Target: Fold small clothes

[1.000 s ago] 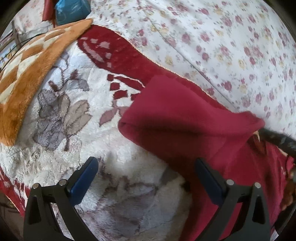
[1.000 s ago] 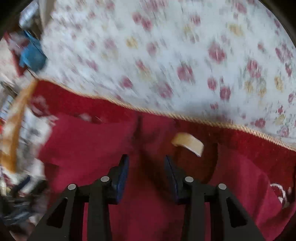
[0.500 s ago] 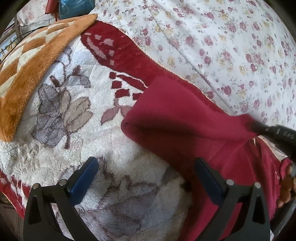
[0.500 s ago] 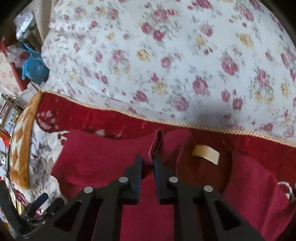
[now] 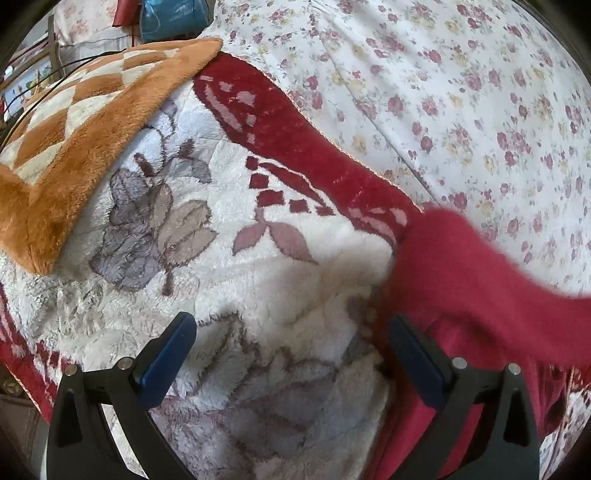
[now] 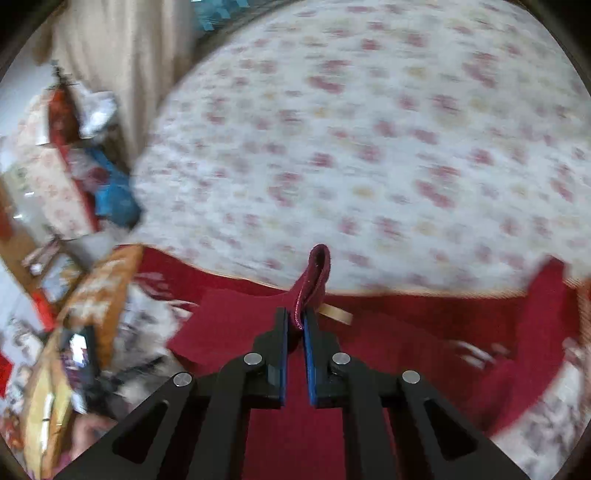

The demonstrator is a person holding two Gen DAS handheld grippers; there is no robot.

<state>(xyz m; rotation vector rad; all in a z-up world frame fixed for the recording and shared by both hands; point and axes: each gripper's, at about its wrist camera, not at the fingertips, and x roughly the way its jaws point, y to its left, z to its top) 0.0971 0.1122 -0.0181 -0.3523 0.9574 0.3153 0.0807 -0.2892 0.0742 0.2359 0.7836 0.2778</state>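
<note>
- Plush white blanket (image 5: 280, 280) with grey and mauve leaf motifs and a dark red border fills the centre and lower left of the left wrist view; it lies over a white floral sheet (image 5: 461, 92) that takes up the upper right.
- One orange-and-cream checked blanket (image 5: 85, 122) overlaps the plush blanket at the upper left, and a blue bag (image 5: 170, 16) sits at the top edge behind it.
- One red garment (image 5: 472, 280) spreads across the lower right of the left wrist view, partly lifted and blurred along its upper edge.
- Left gripper (image 5: 291, 354) has its jaws spread wide with nothing between them; its right-hand finger lies against the garment's edge, and the other is over bare blanket.
- Right gripper (image 6: 294, 332) has its jaws pressed onto a fold of the red garment (image 6: 314, 273), which sticks up in a small loop between the blue pads in the lower centre of the right wrist view.
- One pale neck label (image 6: 336, 314) shows just right of the pinched fold (any writing on it is too blurred to read).
- Room clutter and a beige curtain (image 6: 122, 74) fill the left side of the right wrist view, all motion-blurred.
</note>
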